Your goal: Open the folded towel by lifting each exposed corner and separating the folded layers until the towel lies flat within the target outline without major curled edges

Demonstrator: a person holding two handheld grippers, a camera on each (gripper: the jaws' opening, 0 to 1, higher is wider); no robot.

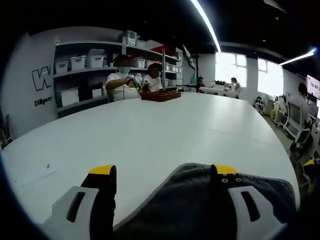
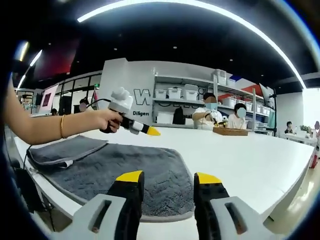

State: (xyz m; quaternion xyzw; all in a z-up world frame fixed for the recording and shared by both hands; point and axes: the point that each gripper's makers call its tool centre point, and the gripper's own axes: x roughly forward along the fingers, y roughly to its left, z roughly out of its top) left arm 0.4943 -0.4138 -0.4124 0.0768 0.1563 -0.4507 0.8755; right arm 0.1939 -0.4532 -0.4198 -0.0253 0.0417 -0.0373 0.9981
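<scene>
A dark grey towel (image 2: 140, 167) lies spread on the white table (image 2: 240, 155), reaching the near edge. At its left end a folded layer (image 2: 65, 149) rests on top. My right gripper (image 2: 169, 177) hovers open over the towel's near edge, nothing between its yellow-tipped jaws. A hand holds my left gripper (image 2: 150, 131) above the towel's far side, clear of the cloth. In the left gripper view my left gripper (image 1: 164, 172) stands open, and the towel (image 1: 200, 205) shows low between and under its jaws.
Two people sit at the table's far side behind a wooden tray (image 1: 160, 95) (image 2: 230, 131). Shelves with bins (image 1: 85, 62) line the back wall. Office chairs (image 1: 295, 117) stand past the table's right edge. A bare forearm with a bracelet (image 2: 61, 127) reaches over the towel.
</scene>
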